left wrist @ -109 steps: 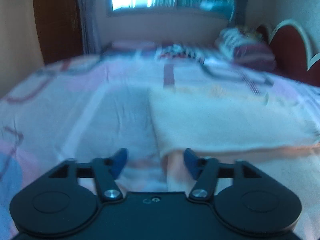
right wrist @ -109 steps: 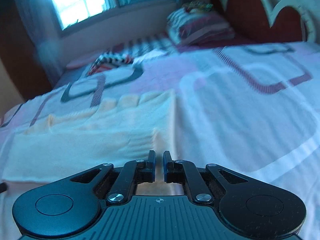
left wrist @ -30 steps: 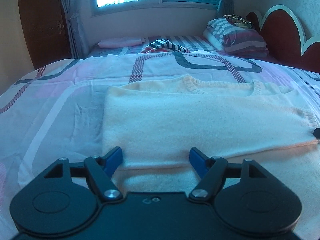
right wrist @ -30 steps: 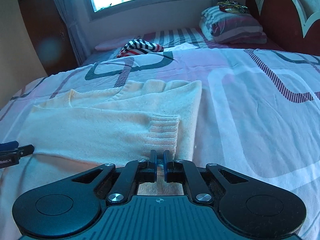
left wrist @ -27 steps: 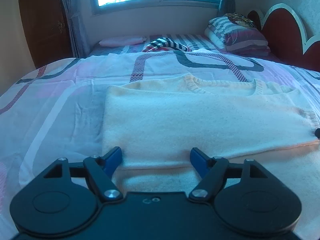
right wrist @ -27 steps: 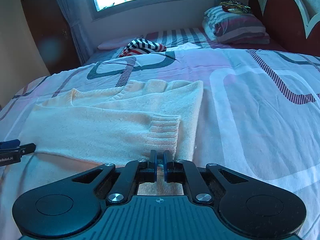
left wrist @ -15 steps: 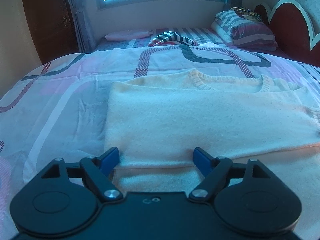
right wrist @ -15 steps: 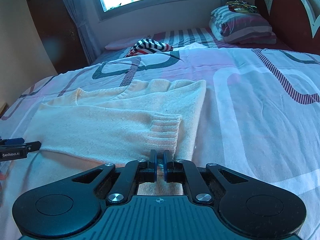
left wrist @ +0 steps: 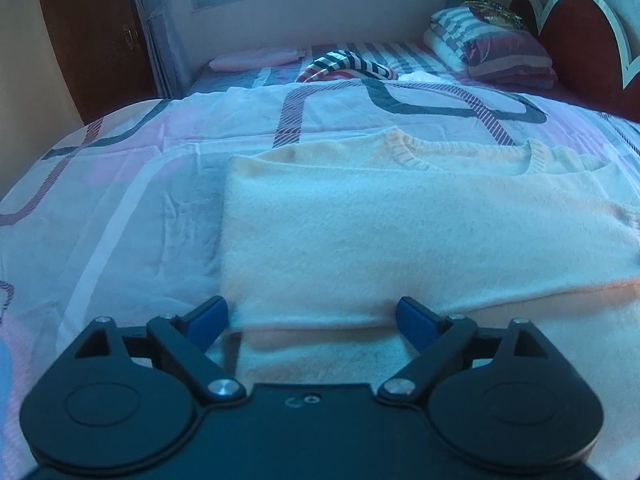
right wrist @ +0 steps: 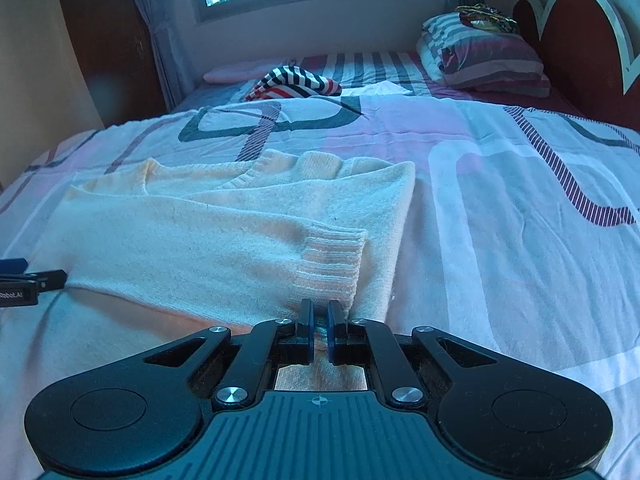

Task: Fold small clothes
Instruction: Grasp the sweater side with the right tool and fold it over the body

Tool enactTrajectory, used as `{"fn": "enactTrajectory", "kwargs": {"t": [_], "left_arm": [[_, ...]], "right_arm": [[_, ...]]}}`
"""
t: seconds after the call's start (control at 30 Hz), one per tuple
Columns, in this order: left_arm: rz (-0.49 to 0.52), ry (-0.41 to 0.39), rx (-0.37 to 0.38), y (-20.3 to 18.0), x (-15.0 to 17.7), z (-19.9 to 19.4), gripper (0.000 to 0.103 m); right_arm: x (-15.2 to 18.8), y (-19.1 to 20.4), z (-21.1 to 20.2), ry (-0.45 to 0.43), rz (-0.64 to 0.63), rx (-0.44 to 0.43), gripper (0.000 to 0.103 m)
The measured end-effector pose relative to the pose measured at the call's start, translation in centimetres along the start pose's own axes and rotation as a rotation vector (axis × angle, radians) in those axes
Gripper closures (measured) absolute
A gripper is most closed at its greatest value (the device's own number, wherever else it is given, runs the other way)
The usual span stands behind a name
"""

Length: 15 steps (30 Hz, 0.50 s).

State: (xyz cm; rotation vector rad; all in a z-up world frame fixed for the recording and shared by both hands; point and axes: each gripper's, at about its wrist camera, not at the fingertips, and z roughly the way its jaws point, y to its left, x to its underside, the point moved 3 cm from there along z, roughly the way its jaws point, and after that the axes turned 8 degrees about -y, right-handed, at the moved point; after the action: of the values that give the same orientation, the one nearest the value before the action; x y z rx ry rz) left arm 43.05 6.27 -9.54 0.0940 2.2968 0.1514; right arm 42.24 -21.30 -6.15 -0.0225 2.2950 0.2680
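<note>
A cream knit sweater lies flat on the patterned bedspread, with one sleeve folded across its body. My left gripper sits at the near edge of that folded sleeve. Its jaws are opening, and the sleeve's edge lies between the blue pads without being pressed. In the right wrist view the sweater shows its ribbed cuff just ahead of my right gripper, which is shut with a bit of the cuff's edge pinched between the pads. The left gripper shows at the left edge.
A striped garment and a pink folded piece lie at the far end of the bed. Striped pillows are stacked by the red headboard. Bare bedspread stretches to the right of the sweater.
The left jaws have spread wider around the sleeve's edge. The sleeve, carried earlier, now rests across the sweater. The right gripper has stayed shut at the cuff.
</note>
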Motion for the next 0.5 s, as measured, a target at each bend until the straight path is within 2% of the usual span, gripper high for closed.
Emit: {"fn": "enactTrajectory", "kwargs": {"t": [0.03,0.2,0.23,0.27,0.3,0.33,0.4,0.43,0.5], "left_arm": [[0.007,0.001,0.001,0.2,0.1,-0.7,0.021],[0.008,-0.03,0.029,2.4,3.0,-5.5,0.019],[-0.006,-0.03,0.036,3.0,3.9,-6.6,0.016],[-0.025,-0.026,0.053,3.6,4.9,-7.7,0.015],[-0.034,-0.023,0.074,4.1,6.0,-8.8,0.015],[-0.037,-0.02,0.082,4.6,7.1,-9.8,0.015],[-0.052,-0.006,0.082,5.7,9.6,-11.9,0.016],[-0.065,0.006,0.092,6.2,10.7,-12.8,0.021],[-0.086,0.033,0.111,7.0,12.7,-14.3,0.029]], "right_arm": [[-0.2,0.1,-0.4,0.007,0.003,0.006,0.097],[0.3,0.6,-4.5,-0.026,0.031,-0.031,0.097],[0.7,0.6,-5.3,-0.012,0.042,-0.038,0.09],[1.2,0.5,-6.1,-0.005,0.05,-0.04,0.061],[1.8,0.5,-7.3,-0.009,0.064,-0.04,0.047],[2.4,0.3,-8.7,-0.027,0.078,-0.04,0.042],[3.8,-0.2,-10.9,-0.025,0.099,-0.046,0.042],[4.4,-0.5,-12.0,-0.021,0.113,-0.043,0.042],[6.2,-1.0,-14.3,-0.011,0.152,-0.054,0.049]]}}
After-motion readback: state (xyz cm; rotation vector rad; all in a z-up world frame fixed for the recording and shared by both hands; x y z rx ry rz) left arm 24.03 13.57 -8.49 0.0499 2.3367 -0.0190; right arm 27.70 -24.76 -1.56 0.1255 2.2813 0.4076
